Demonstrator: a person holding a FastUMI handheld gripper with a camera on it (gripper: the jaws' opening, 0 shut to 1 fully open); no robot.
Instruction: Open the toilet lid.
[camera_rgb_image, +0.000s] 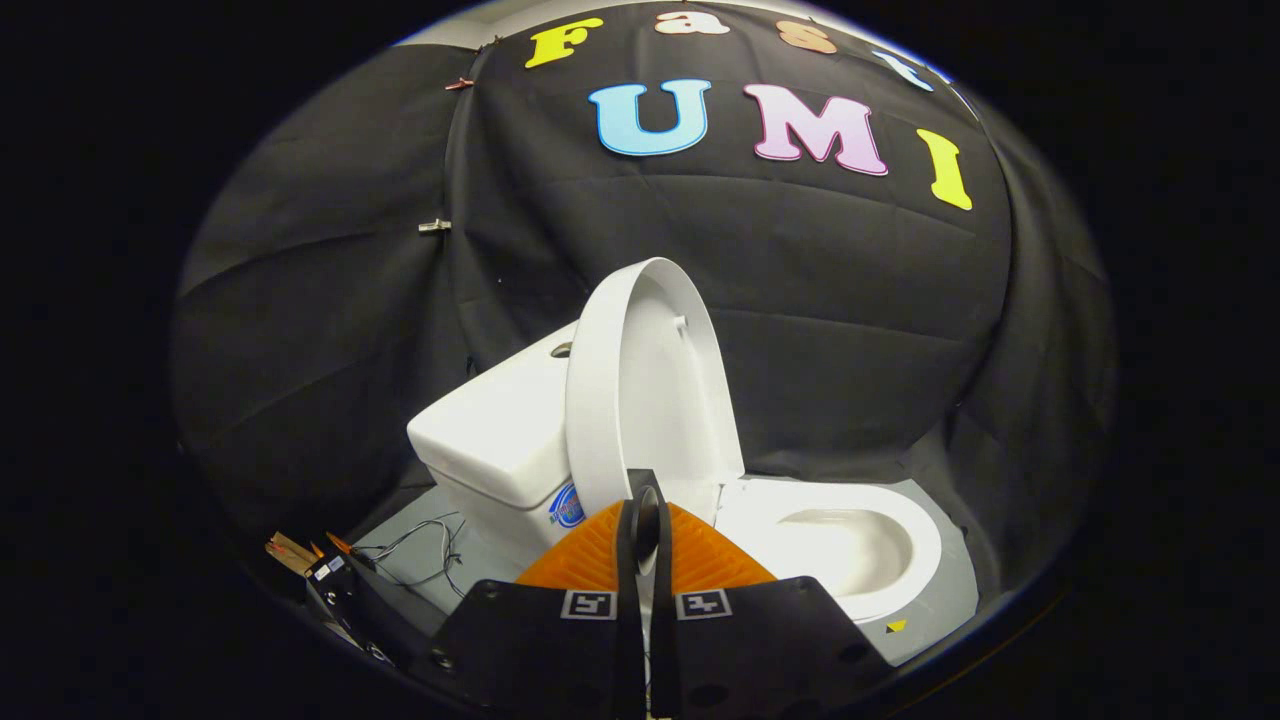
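Toilet lid (650, 390) raised, standing near upright just beyond the fingertips, leaning toward the tank (495, 430) behind it, hinge end low beside the seat (830, 540). Seat down around the open bowl (850, 545), off to one side of the fingers. Gripper (645, 520) drawn together, fingers nearly touching with only a thin slit between them, clamped on nothing visible, tips close under the lid's lower edge; contact there hard to tell. Judging by the lean, opening looks all but finished. To finish well: confirm the lid rests against the tank rather than balancing, push gently on the inner face if not, then back straight away along the finger line without hooking the rim. Loose wires (430, 550) on the grey floor (940, 590) beside the tank, clear of the work.
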